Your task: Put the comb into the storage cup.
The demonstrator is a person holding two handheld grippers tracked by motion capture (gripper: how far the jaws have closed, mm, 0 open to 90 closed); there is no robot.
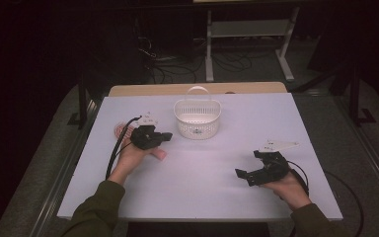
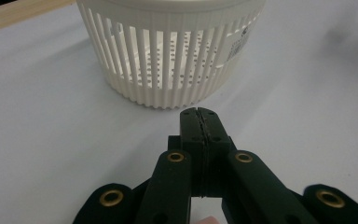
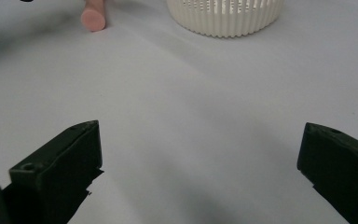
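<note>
Basket (image 1: 197,118) mid-table; left gripper (image 1: 164,137) just left of it, jaws pressed together, empty. Pink cylinder (image 1: 161,154) beside that gripper. Right gripper (image 1: 243,174) well apart, jaws wide.

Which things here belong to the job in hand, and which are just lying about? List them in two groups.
In the job:
- left tool, shut and empty, pointing at the basket
- white slatted basket
- pink cylinder, lying by the left tool

Lying about:
- right tool, open and empty, apart from everything
- pink round thing near the table's left edge, too blurred to identify
</note>
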